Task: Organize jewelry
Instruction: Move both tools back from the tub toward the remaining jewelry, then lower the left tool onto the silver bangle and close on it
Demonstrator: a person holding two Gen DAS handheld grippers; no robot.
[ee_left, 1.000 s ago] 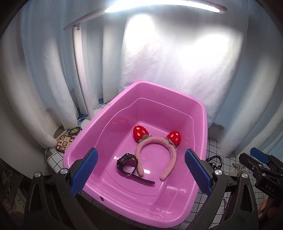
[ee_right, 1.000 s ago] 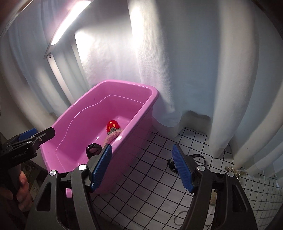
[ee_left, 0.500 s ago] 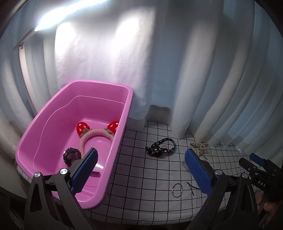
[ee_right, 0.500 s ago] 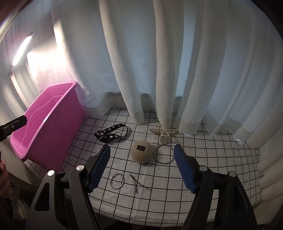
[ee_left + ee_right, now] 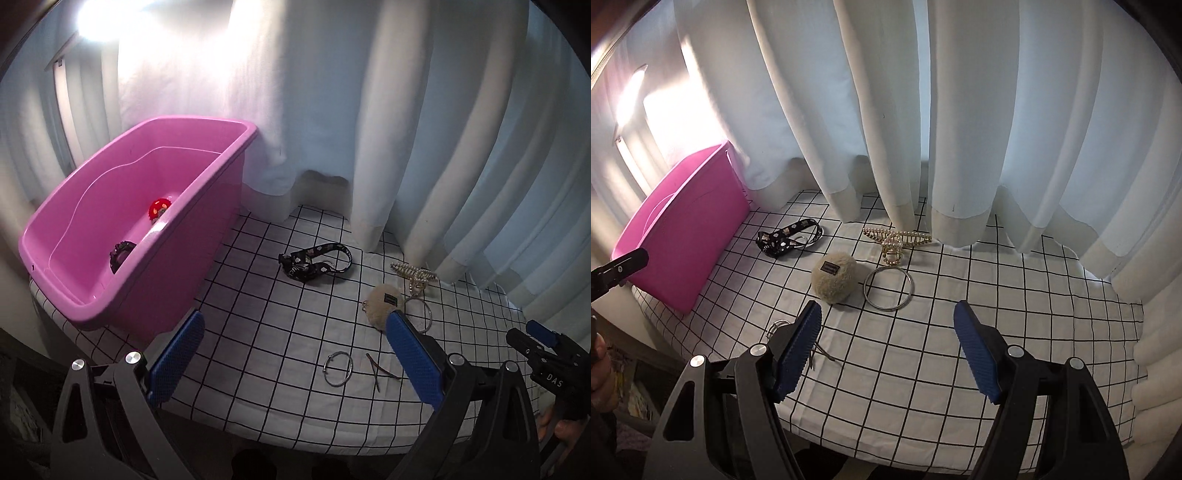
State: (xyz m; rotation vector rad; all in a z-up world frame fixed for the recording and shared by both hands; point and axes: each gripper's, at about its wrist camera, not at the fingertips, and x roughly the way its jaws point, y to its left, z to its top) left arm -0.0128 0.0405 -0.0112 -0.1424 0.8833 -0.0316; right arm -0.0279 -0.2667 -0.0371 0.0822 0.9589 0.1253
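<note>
Left gripper (image 5: 295,363): wide, empty. Right gripper (image 5: 886,347): wide, empty, lower centre.
Loose on table (image 5: 1015,295), mid-frame: bangle (image 5: 888,288), pom-pom (image 5: 834,277), pearl clip (image 5: 897,240); small ring (image 5: 338,368) and hairpin (image 5: 380,370) lower centre.
Pink tub (image 5: 122,229), left.
Risks: thin bangle/pin slip from pads; cloth may snag; pom-pom touches bangle, could drag along.
</note>
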